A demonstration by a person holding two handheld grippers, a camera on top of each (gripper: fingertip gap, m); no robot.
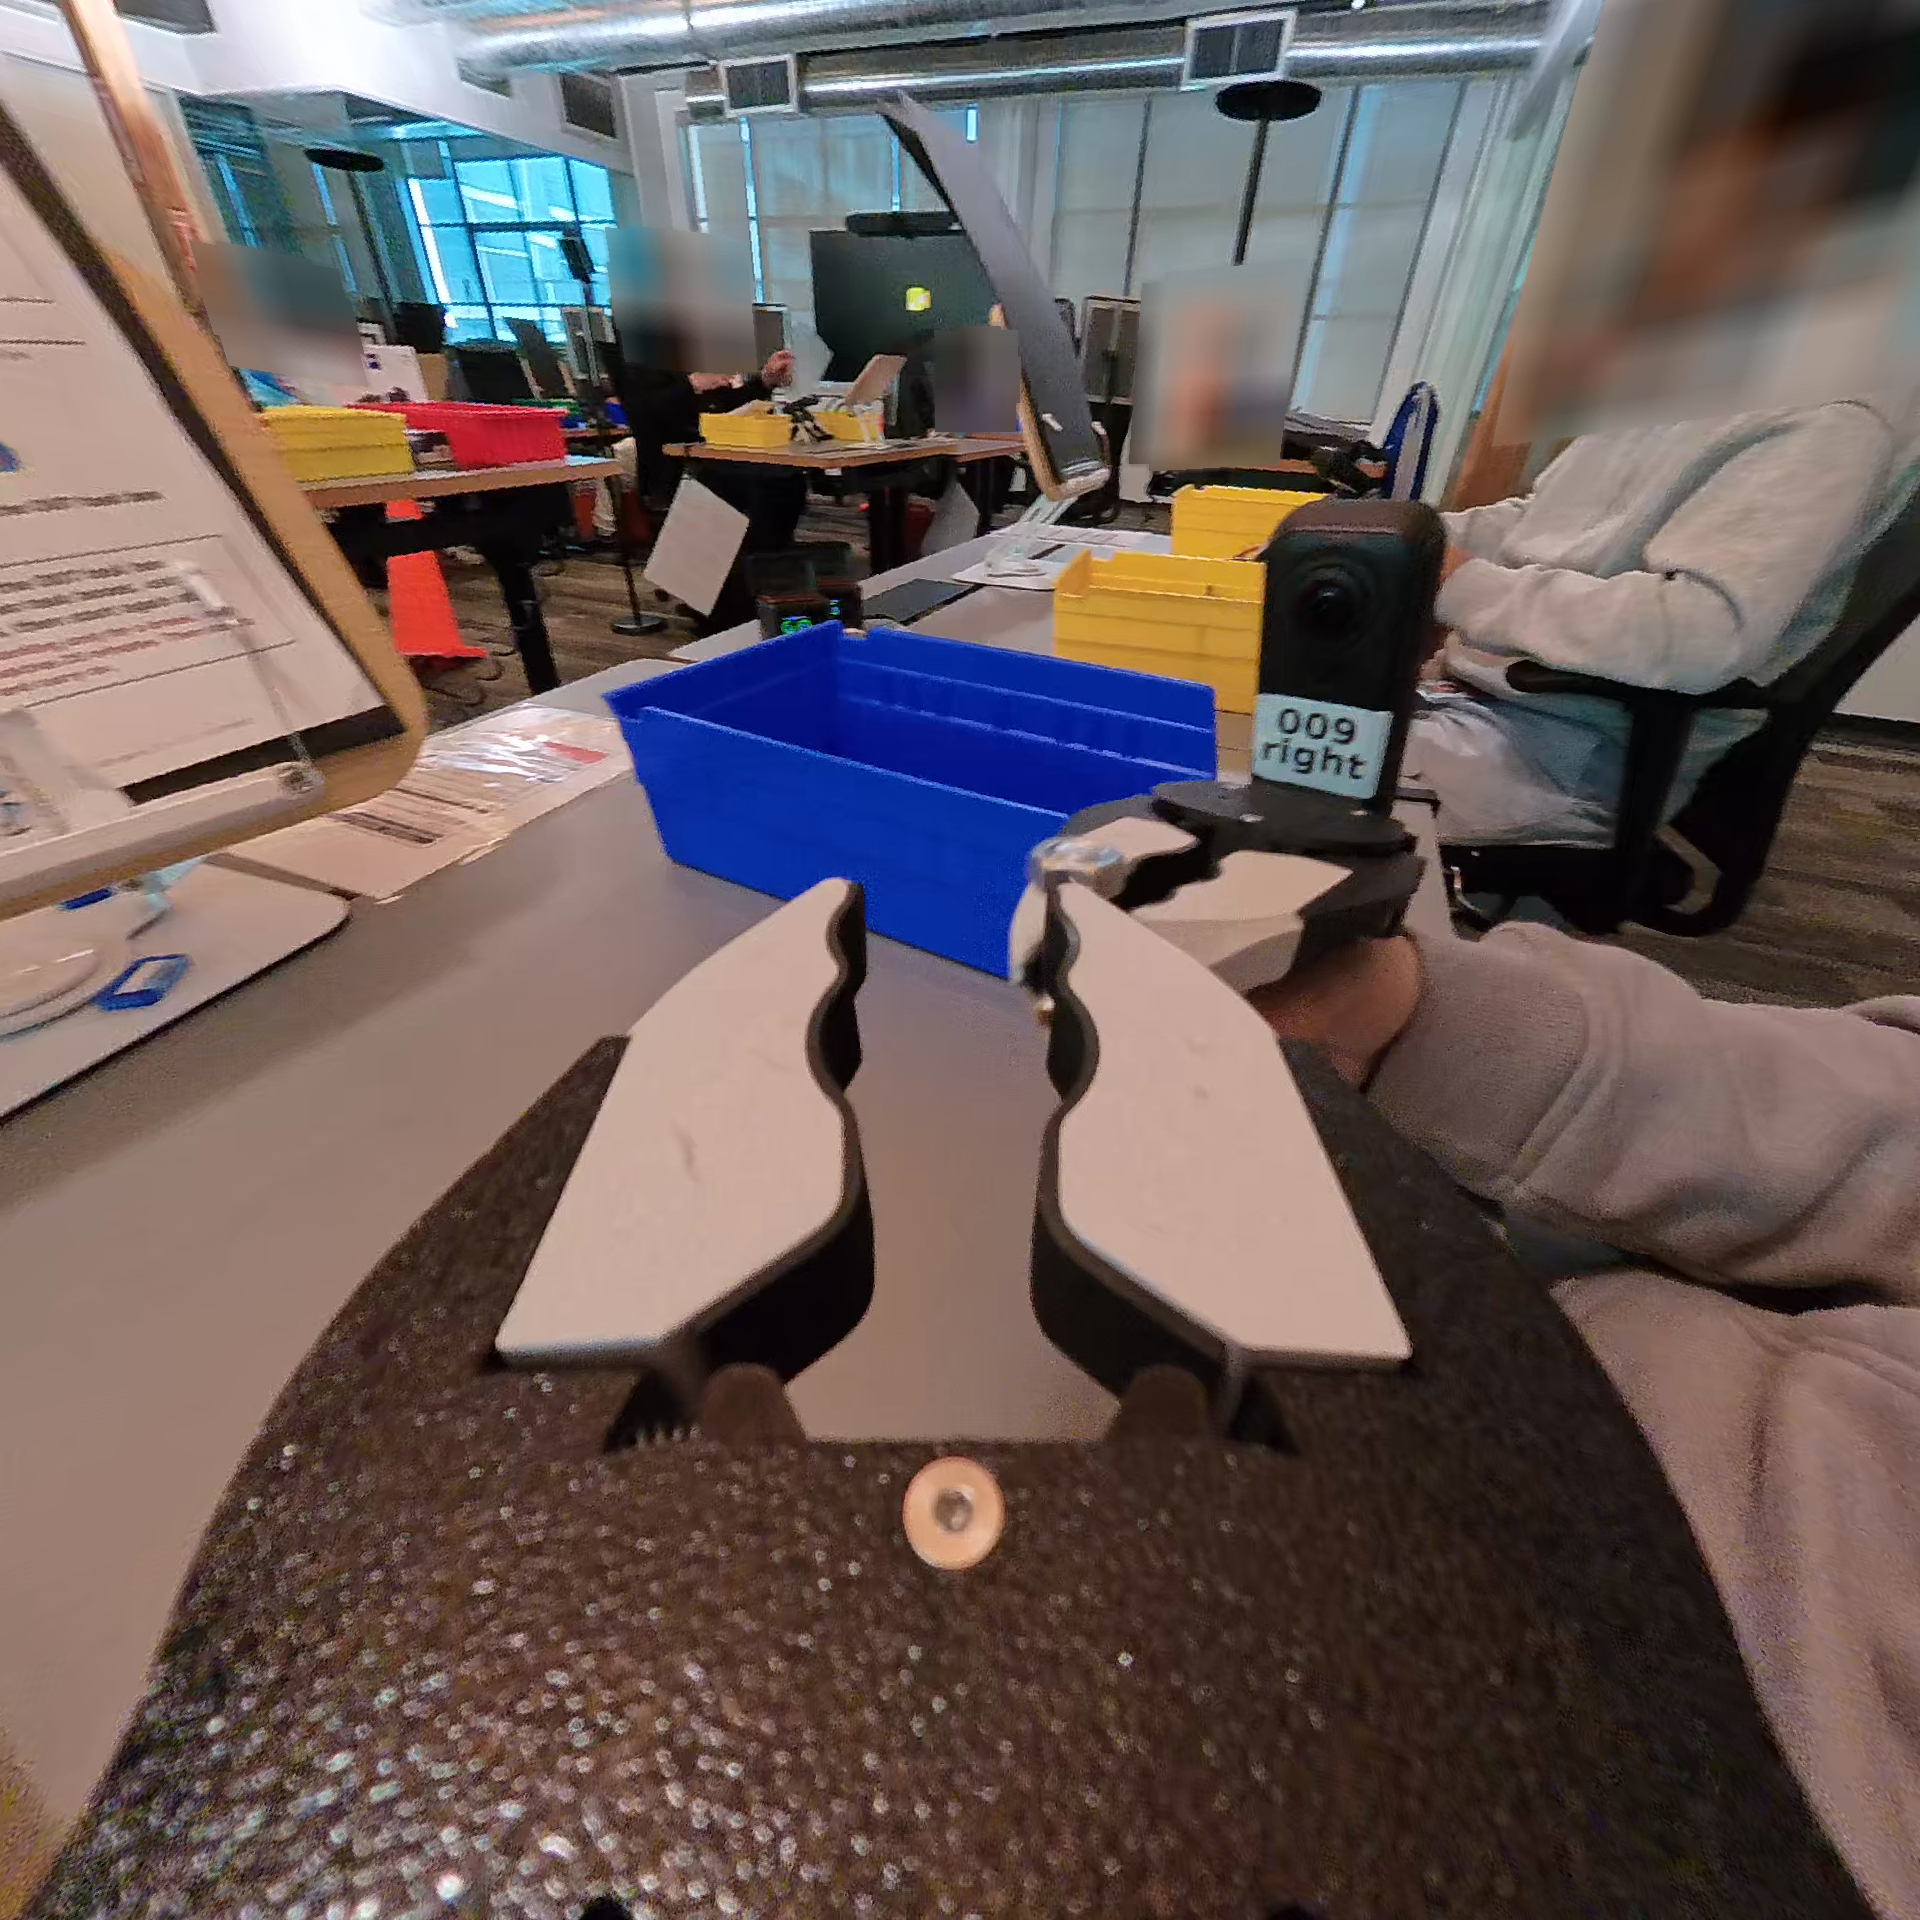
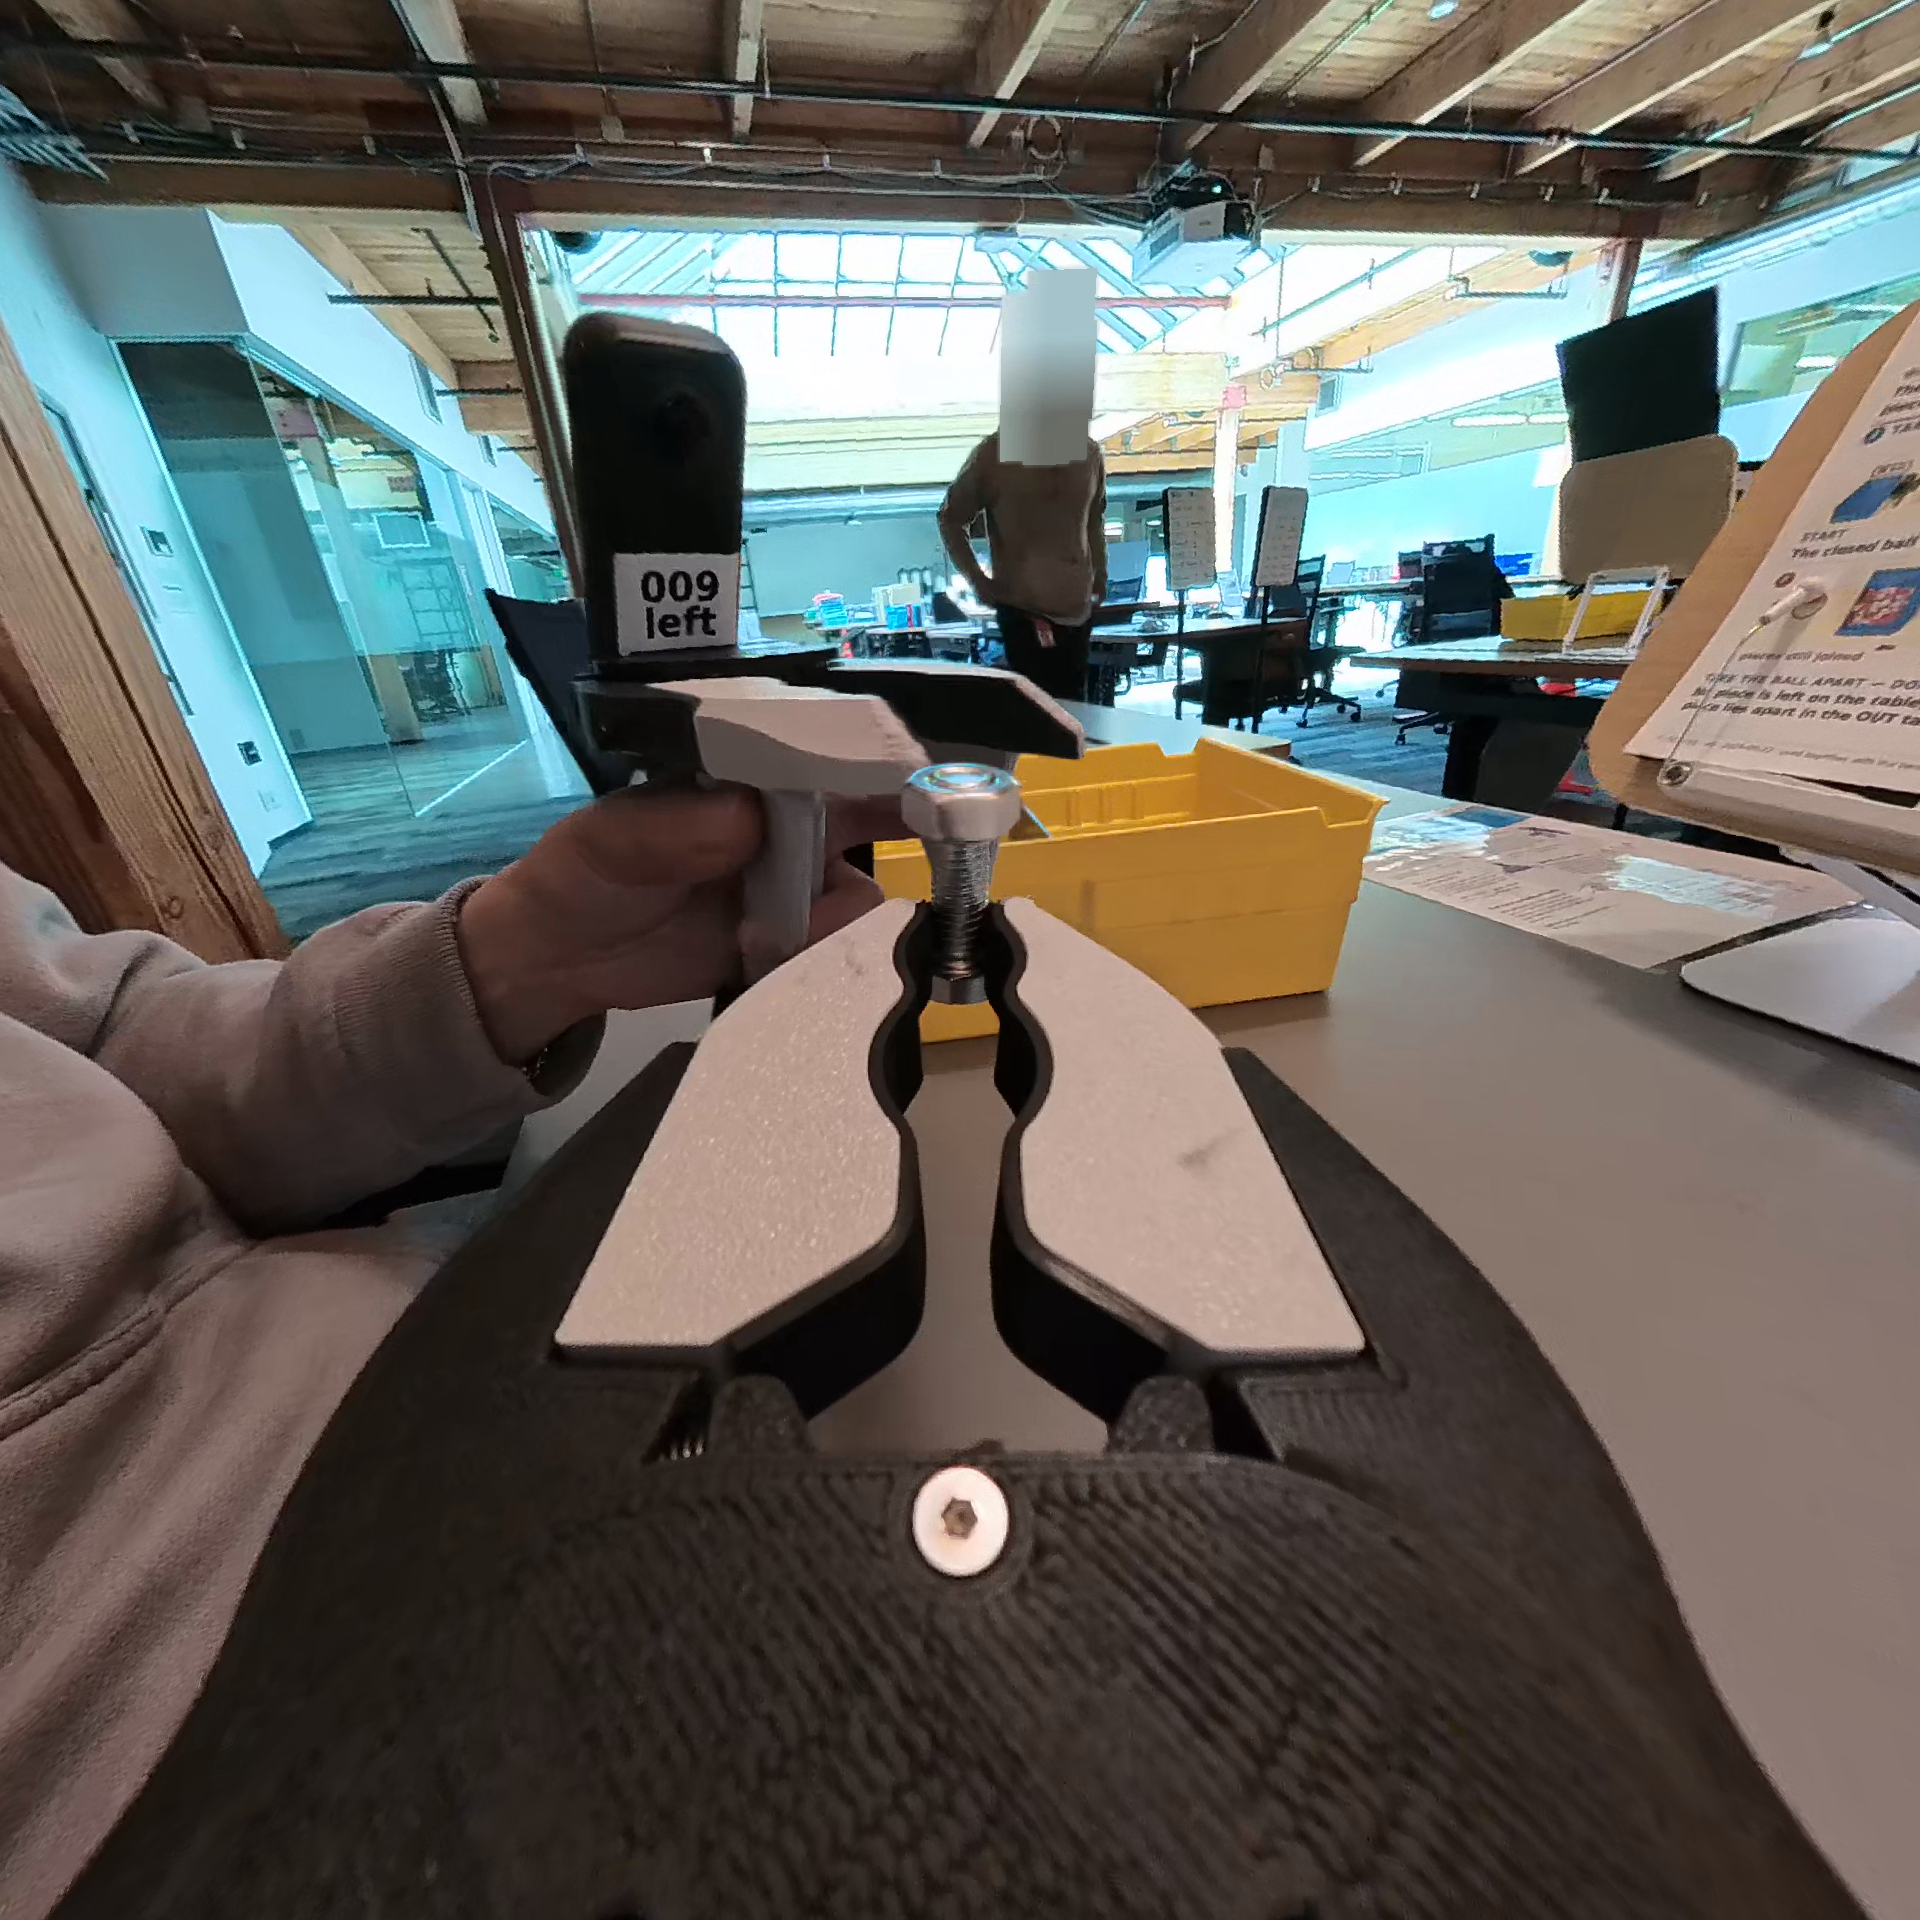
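1. Grey tabletop [image 1: 312,1091] fills the left wrist view, with a blue bin [image 1: 831,821] standing on it ahead and yellow bins [image 1: 1153,613] beyond. The left gripper [image 1: 951,935] has its jaws parted with nothing between them – only table shows in the gap. Just past its right fingertip hangs the right gripper [image 1: 1081,883], carrying a silver bolt [image 1: 1075,860].

2. Right wrist view: the right gripper [image 2: 958,935] is clamped on the bolt [image 2: 958,831] – pads pressing the threaded shank, hex head upright above the fingertips. A yellow bin [image 2: 1195,883] sits on the table behind. The left gripper [image 2: 935,727], held in a hand [image 2: 623,914], hovers very near the bolt's head, not touching it as far as I can tell.
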